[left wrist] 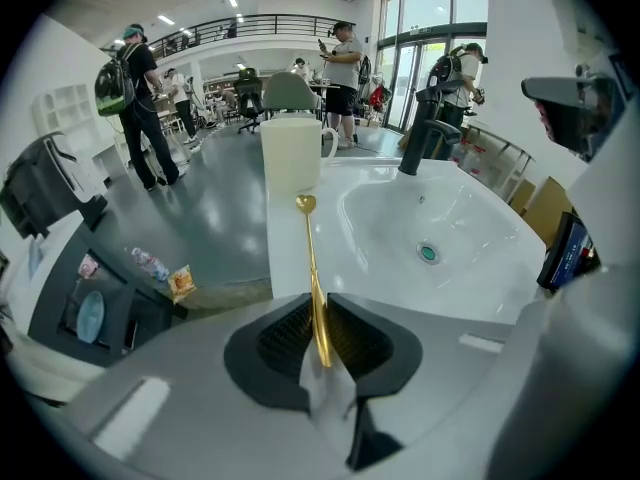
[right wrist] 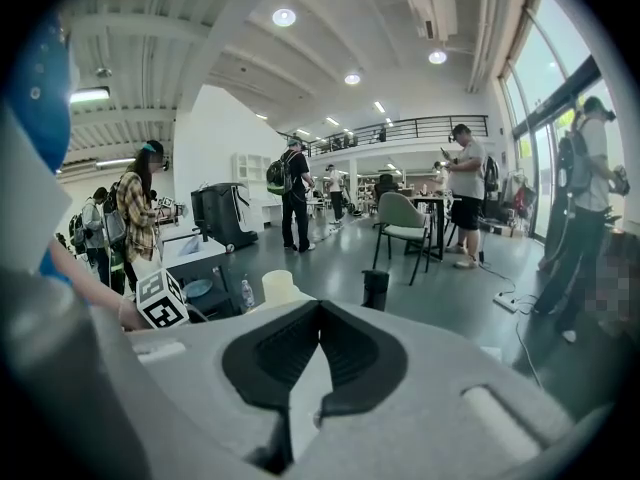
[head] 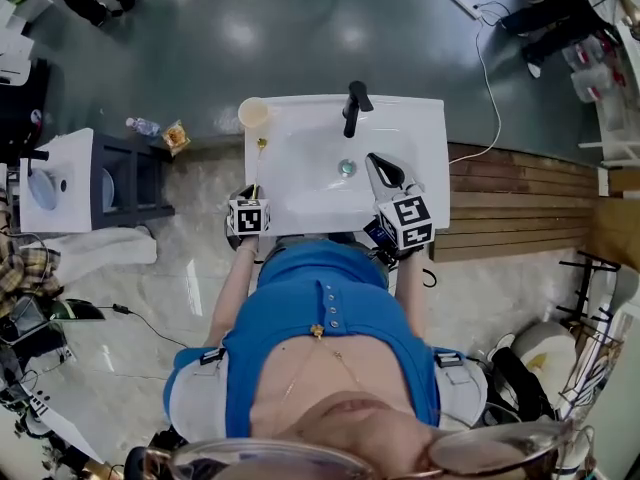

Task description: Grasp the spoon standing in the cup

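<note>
Two grippers are recorded at a white washbasin [left wrist: 470, 218], and the grasp named in the task is judged complete. The gold spoon [left wrist: 313, 268] is found clamped by its handle between the ribbed black pads of the left gripper [left wrist: 318, 306], the jaws closed onto it with only that thin handle between them. The spoon is already outside the cup [left wrist: 291, 153]. Its small round bowl end is directed away from the gripper and stops just short of the cup's base. Whether the spoon touches the basin rim beneath it cannot be determined. The cup is seen upright on the far left corner of the rim, and nothing is seen standing in it. Only secure retention of the spoon is judged to be left. The right gripper [right wrist: 318, 308] is noted with its jaws together on nothing, held at the basin's right side and taking no part. The spoon is slender, polished and metallic in appearance. The cup is a plain cream cylinder with a loop handle. The basin is smooth, glossy and rounded, fitted with a matt black faucet [left wrist: 425, 133] and a greenish drain [left wrist: 428, 254].
</note>
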